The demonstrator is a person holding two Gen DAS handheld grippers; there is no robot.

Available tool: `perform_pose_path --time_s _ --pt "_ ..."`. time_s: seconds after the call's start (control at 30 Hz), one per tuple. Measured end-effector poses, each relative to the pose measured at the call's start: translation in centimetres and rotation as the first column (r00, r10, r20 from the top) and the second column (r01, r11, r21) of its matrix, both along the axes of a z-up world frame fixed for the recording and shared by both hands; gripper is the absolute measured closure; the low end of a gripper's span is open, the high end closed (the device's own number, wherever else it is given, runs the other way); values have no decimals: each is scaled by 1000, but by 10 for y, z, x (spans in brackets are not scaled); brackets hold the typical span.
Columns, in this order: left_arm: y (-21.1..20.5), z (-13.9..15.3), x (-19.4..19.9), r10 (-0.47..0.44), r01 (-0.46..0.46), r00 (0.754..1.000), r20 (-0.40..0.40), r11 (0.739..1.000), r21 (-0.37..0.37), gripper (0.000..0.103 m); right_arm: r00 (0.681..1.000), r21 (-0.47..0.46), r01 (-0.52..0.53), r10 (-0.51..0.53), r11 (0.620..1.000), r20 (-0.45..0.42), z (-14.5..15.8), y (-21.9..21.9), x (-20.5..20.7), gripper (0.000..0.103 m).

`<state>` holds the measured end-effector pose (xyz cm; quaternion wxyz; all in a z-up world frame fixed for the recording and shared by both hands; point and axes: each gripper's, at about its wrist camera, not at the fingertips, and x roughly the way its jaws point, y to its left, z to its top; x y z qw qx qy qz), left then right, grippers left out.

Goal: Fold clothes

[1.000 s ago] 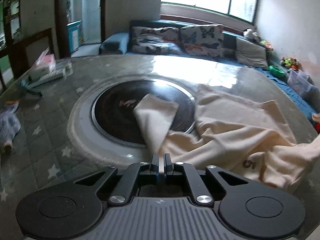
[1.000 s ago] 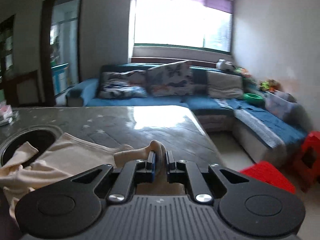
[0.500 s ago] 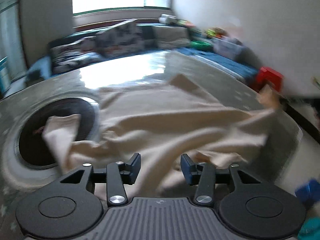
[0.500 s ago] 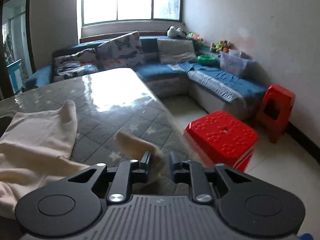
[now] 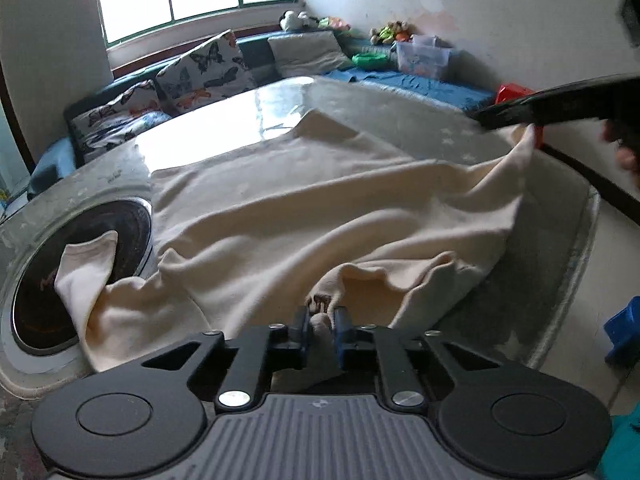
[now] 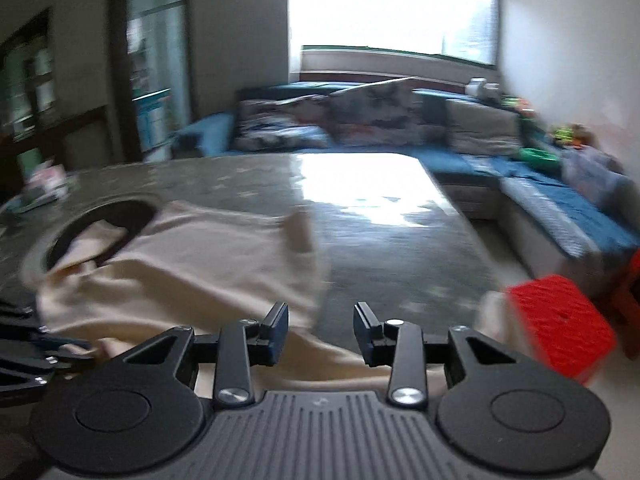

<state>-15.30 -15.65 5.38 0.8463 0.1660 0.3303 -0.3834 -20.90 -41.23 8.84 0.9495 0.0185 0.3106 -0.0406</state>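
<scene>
- Pinching a fold of the cream garment (image 5: pixel 304 208), the left gripper (image 5: pixel 321 322) has its jaws closed on cloth.
- Right gripper (image 6: pixel 321 330) jaws gape, holding nothing.
- Garment sprawls across the grey table (image 6: pixel 384 248), one sleeve in the round hob (image 5: pixel 36 280).

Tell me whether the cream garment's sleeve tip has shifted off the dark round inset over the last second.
No. In the left wrist view the sleeve tip still lies on the dark round inset, though the camera itself has swung, so finer drift cannot be judged.
</scene>
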Motion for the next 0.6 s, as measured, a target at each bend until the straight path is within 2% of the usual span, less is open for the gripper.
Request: perform_pose_path --time_s 0.1,0.2,0.3,0.37,0.5,0.6 --pt "9 12 -16 -65 66 997 35 998 -25 91 995 8 -97 97 995 -19 0 20 14 67" --pt "13 7 -18 -94 94 996 7 996 -6 90 973 21 -219 220 976 -69 -9 49 27 67" --pt "15 -2 -13 -88 88 996 -25 996 15 87 942 18 -311 311 950 -127 -23 72 36 67" --pt "17 1 -10 -94 94 995 -42 996 -2 84 920 16 -359 356 933 -165 -31 84 36 68" --pt "27 22 -2 -93 92 996 0 994 -54 84 870 17 -442 433 897 -235 -44 101 32 68" --pt "24 27 12 -51 52 999 16 996 -71 85 841 9 -493 479 870 -252 -48 106 14 68"
